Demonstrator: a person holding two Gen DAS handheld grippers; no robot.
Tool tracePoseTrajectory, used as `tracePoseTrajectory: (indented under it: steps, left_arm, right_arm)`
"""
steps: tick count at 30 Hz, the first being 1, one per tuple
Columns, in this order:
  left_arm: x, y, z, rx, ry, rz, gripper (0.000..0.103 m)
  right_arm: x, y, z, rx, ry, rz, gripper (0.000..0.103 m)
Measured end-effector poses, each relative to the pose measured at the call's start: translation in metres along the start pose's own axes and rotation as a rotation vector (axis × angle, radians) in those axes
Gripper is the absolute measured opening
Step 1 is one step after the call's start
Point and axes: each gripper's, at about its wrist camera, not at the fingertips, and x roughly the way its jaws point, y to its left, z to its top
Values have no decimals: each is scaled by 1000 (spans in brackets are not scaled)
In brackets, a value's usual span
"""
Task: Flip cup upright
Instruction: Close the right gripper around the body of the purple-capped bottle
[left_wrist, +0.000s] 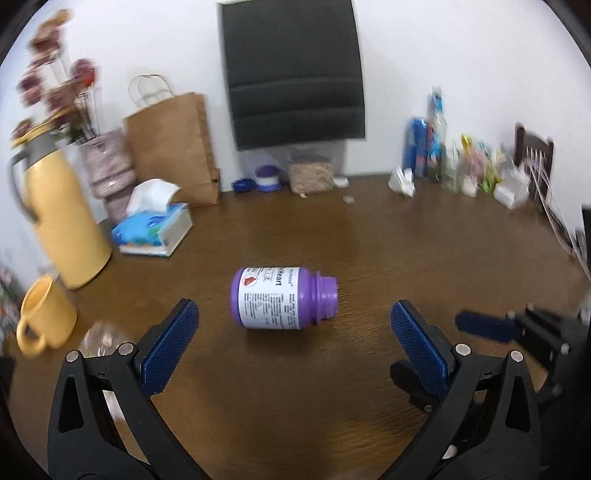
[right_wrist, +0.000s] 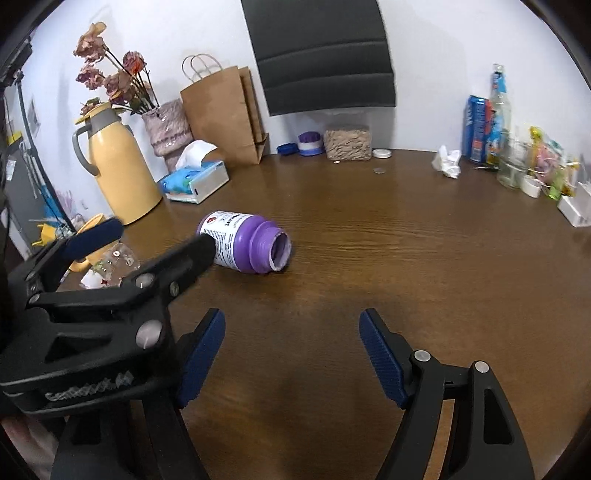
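Observation:
A purple bottle (left_wrist: 280, 299) with a white label lies on its side on the brown table (left_wrist: 369, 251), its uncapped mouth pointing right. My left gripper (left_wrist: 292, 303) is open just in front of it, one finger on either side and neither touching. In the right wrist view the bottle (right_wrist: 245, 243) lies ahead to the left, its open mouth facing the camera, with the left gripper (right_wrist: 155, 240) open beside its base. My right gripper (right_wrist: 291, 314) is open over bare table with nothing between its fingers. A clear glass cup (right_wrist: 114, 264) lies tipped over beside the yellow mug.
On the left stand a yellow thermos (right_wrist: 118, 166), a yellow mug (left_wrist: 44, 317), a tissue box (right_wrist: 195, 181), a vase of dried flowers (right_wrist: 166, 129) and a paper bag (right_wrist: 225, 114). Jars, bottles and packets (right_wrist: 495, 122) line the back and right edge. A dark chair back (right_wrist: 321, 55) rises behind.

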Motion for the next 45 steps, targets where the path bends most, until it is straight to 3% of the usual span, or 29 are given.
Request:
tracePoseTrajectory:
  steps: [2, 8, 15, 25, 32, 34, 36, 42, 45]
  left_arm:
    - [13, 7, 3, 29, 20, 19, 103]
    - [51, 33, 8, 46, 123, -57, 103]
    - [91, 37, 25, 118, 247, -160, 103]
    - [112, 42, 36, 153, 296, -327, 103]
    - [129, 55, 38, 52, 378, -440, 99]
    - [135, 52, 38, 61, 409, -419, 87]
    - [145, 44, 38, 66, 482, -385, 65]
    - [144, 19, 43, 11, 577, -303, 64]
    - [140, 25, 38, -162, 621, -262, 64]
  right_arm:
    - [11, 2, 6, -22, 8, -4, 79]
    - [39, 7, 17, -72, 28, 18, 79]
    - [74, 4, 33, -111, 61, -4, 79]
    - [111, -28, 61, -55, 69, -85, 79]
    - [126, -46, 71, -29, 59, -99, 79]
    - [120, -59, 73, 17, 61, -85, 79]
    - [113, -69, 75, 56, 59, -75, 79]
    - [88, -83, 79, 170, 62, 7, 80]
    - [82, -83, 79, 237, 93, 132, 80]
